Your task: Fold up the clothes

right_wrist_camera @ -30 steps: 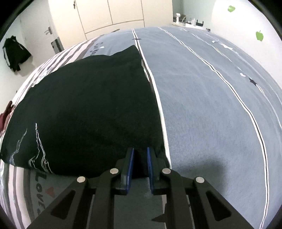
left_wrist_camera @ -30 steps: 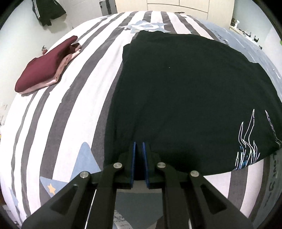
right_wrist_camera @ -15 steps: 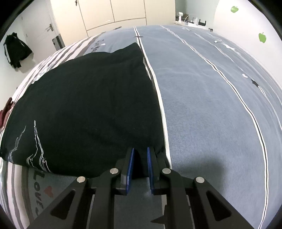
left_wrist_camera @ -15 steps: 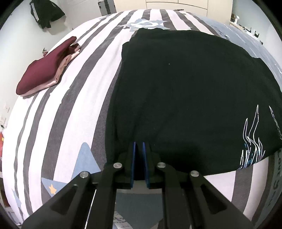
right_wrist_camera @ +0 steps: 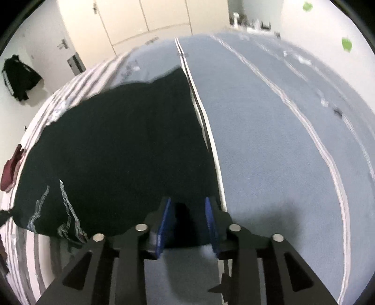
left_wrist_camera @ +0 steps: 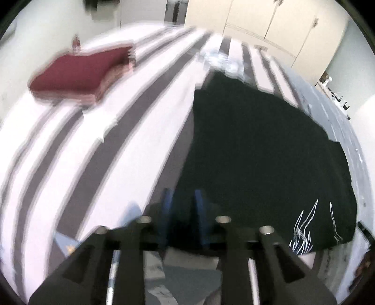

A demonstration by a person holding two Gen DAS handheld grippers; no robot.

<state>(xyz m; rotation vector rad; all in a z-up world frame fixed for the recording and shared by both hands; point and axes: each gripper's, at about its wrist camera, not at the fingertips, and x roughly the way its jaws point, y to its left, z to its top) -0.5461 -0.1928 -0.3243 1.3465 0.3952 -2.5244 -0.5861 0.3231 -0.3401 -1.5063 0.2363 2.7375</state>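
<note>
A black T-shirt (left_wrist_camera: 257, 150) with white line art lies folded flat on the bed; it also shows in the right wrist view (right_wrist_camera: 117, 150). My left gripper (left_wrist_camera: 182, 201) is at its near left corner with the blue pads parted, the cloth lying between them. My right gripper (right_wrist_camera: 189, 208) is at the near right corner, pads parted wider, with the shirt's edge between them and not pinched. The left wrist view is blurred by motion.
A folded maroon and pink pile (left_wrist_camera: 79, 70) lies at the far left of the striped bedcover (left_wrist_camera: 117, 145). The right half of the bed is blue-grey with thin white lines (right_wrist_camera: 293, 140). Wardrobe doors (right_wrist_camera: 145, 16) and a hanging dark jacket (right_wrist_camera: 20, 77) stand beyond.
Both grippers have opened and let go of the shirt's near corners. The left gripper has tilted and moved, blurring its view; the shirt stays flat on the bed.
</note>
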